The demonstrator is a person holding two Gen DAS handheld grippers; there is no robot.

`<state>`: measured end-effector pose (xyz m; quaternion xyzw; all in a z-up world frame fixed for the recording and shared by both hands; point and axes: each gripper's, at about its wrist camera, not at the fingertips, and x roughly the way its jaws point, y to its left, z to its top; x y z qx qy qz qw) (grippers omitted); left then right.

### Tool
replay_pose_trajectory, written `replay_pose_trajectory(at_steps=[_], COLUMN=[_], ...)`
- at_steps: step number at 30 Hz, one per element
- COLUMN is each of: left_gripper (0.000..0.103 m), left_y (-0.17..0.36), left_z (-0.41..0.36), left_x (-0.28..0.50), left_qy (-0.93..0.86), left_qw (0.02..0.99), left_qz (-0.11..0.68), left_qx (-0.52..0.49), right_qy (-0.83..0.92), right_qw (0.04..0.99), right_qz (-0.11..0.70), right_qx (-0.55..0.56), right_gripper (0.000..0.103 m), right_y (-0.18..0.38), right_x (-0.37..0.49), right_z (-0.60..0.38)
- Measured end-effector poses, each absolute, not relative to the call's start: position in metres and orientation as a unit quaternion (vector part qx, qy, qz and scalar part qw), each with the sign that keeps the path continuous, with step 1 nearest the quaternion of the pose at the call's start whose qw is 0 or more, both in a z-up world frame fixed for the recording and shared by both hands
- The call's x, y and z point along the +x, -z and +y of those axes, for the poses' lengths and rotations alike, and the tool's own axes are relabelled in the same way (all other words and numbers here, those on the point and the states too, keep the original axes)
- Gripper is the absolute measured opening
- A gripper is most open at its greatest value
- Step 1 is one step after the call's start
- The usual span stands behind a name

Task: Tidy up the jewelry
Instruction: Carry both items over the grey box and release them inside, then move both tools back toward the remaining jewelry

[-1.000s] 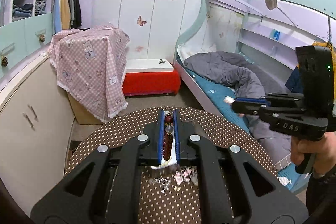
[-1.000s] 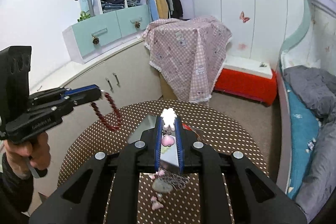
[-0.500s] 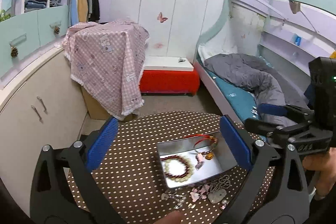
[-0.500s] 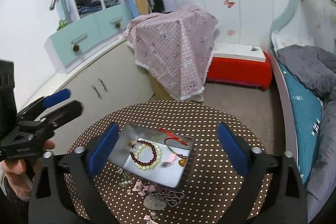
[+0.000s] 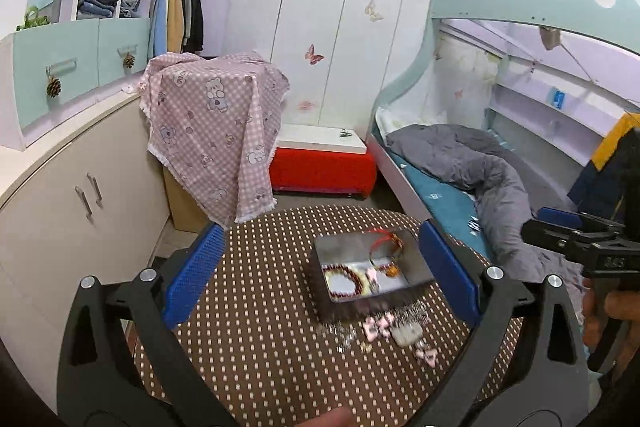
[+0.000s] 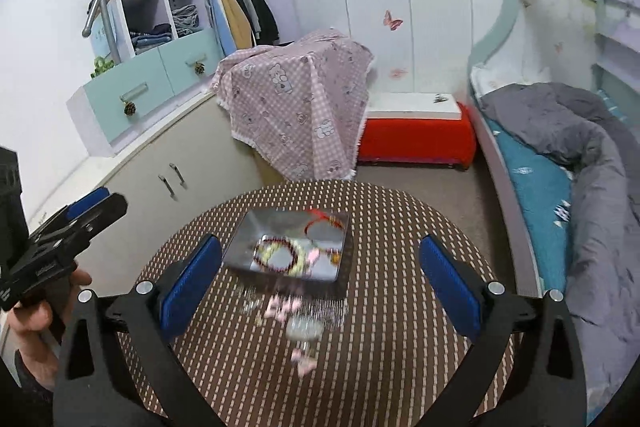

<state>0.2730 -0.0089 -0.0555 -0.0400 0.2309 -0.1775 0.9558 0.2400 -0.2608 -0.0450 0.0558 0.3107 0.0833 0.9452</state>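
Motion blur smears the small pieces: pink charms and a chain [image 5: 394, 327] lie loose on the dotted round table [image 5: 260, 327], just below the open metal tin [image 5: 332, 297] at frame centre; their shapes are hard to make out. Inside the tin sit a dark beaded bracelet [image 5: 344, 277] and a red cord loop [image 5: 382, 247]. Left gripper [image 5: 320, 275] and right gripper [image 6: 320, 275] both stand released, jaws spread wide, having just been opening, grasping nothing. A pink checked cloth [image 5: 216, 131] drapes furniture behind; a grey quilt [image 5: 480, 167] fills the bunk at right.

Both tongs — left [image 5: 320, 275], right [image 6: 320, 275] — jaws just opened wide, empty, angled downward.
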Motion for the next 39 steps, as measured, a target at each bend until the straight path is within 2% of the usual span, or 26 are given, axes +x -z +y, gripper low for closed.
replay_pose_trajectory(at_steps=[6, 18, 31, 33, 39], left_gripper=[0.096, 0.096, 0.096, 0.096, 0.096], left_y=[0.067, 0.088, 0.141, 0.148, 0.165], left_z=[0.004, 0.013, -0.024, -0.025, -0.025], left_x=[0.251, 0.22, 0.244, 0.25, 0.264], left_qy=[0.185, 0.109, 0.096, 0.097, 0.097], left_qw=[0.955, 0.963, 0.944, 0.941, 0.933], left_qz=[0.231, 0.245, 0.315, 0.323, 0.345], left_qx=[-0.034, -0.036, 0.017, 0.021, 0.028], right_qy=[-0.045, -0.068, -0.137, -0.144, -0.156], right_qw=[0.949, 0.934, 0.905, 0.899, 0.887], right_qz=[0.308, 0.351, 0.403, 0.414, 0.435], right_qx=[0.052, 0.017, 0.006, 0.006, -0.005], right_gripper=[0.095, 0.095, 0.095, 0.092, 0.071], right_y=[0.05, 0.079, 0.167, 0.179, 0.199], right_x=[0.188, 0.182, 0.223, 0.229, 0.242], right_z=[-0.248, -0.264, -0.257, -0.252, -0.239])
